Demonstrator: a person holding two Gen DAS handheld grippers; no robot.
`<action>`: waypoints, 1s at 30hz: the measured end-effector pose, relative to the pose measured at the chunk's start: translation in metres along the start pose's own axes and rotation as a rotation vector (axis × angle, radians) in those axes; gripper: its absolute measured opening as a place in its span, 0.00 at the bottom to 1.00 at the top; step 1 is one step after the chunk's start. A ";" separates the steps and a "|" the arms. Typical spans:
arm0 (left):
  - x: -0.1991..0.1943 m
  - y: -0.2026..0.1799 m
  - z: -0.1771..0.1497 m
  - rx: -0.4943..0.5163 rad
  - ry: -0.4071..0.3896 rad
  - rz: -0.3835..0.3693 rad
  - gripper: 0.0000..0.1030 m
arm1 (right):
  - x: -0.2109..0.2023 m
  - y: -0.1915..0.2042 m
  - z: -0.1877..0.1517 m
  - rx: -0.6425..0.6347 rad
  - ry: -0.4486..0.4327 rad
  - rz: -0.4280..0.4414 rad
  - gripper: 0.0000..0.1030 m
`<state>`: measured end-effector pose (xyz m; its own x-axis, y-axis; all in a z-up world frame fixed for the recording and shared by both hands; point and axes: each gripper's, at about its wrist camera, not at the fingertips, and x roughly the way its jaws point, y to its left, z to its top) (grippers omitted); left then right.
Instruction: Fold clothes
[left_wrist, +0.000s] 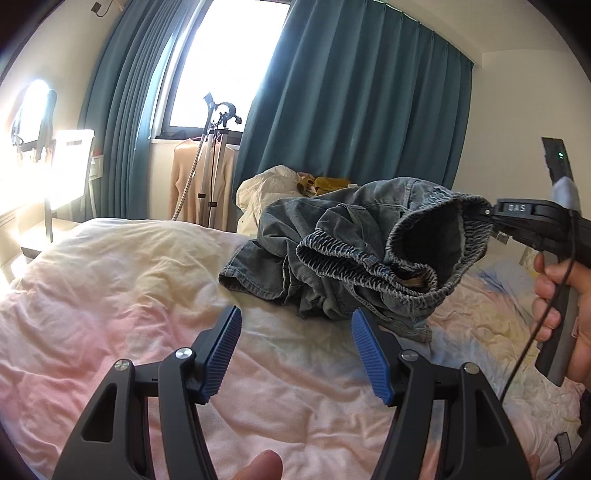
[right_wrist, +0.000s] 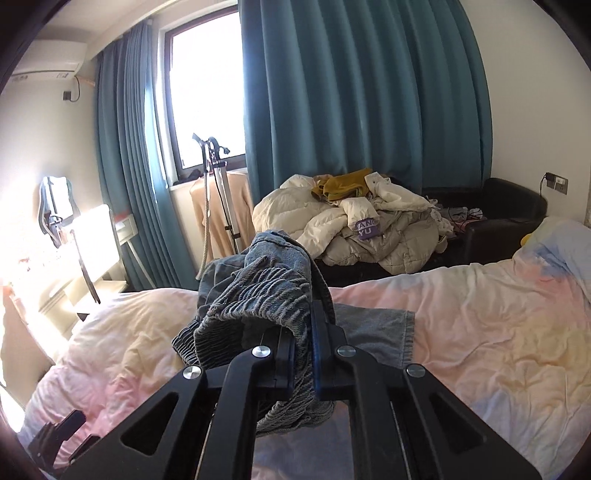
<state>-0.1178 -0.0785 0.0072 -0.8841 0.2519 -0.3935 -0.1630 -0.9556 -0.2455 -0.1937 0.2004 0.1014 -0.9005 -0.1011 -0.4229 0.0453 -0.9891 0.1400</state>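
Gripping the elastic waistband of a pair of grey-blue denim shorts (right_wrist: 258, 295), the right gripper (right_wrist: 304, 343) is seen clamped tight, with the gathered band pinched between its two pads. The grip appears to be taken at the waistband because it is the firmest edge, from which the rest of the garment can hang and straighten. In the left wrist view the same gripper (left_wrist: 489, 216) is seen from the side, held in a person's hand (left_wrist: 561, 295), with the waistband pulled up into an open loop while the legs of the shorts (left_wrist: 332, 251) trail down in a crumpled heap onto the bed (left_wrist: 110, 295).

The left gripper (left_wrist: 295, 350) is held with its blue ribbed pads spread wide apart and nothing between them. It is pointed at the lower part of the shorts, which lie just beyond its fingertips and slightly to the right, apart from them. It is probably kept open in readiness for a second hold on the waistband, so that the garment can be stretched flat between two points.

The bed is covered by a wrinkled sheet in pale pink, yellow and blue. Beyond it a pile of cream-coloured padded clothing (right_wrist: 369, 221) with a mustard item on top is heaped on what may be a dark sofa, though glare makes that part hard to read. Teal curtains (right_wrist: 351, 92) and a bright window fill the back wall.
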 end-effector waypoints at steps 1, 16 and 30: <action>-0.002 0.000 0.000 -0.015 0.006 -0.016 0.62 | -0.016 -0.007 -0.002 0.018 -0.005 0.009 0.05; -0.019 -0.038 -0.035 -0.038 0.095 -0.119 0.62 | -0.068 -0.136 -0.156 0.445 0.255 0.064 0.06; 0.024 -0.038 -0.065 -0.145 0.247 -0.124 0.62 | -0.051 -0.142 -0.186 0.474 0.360 0.046 0.14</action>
<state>-0.1045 -0.0267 -0.0503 -0.7256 0.4115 -0.5516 -0.1832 -0.8881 -0.4215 -0.0742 0.3263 -0.0631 -0.6949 -0.2546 -0.6725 -0.1922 -0.8355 0.5148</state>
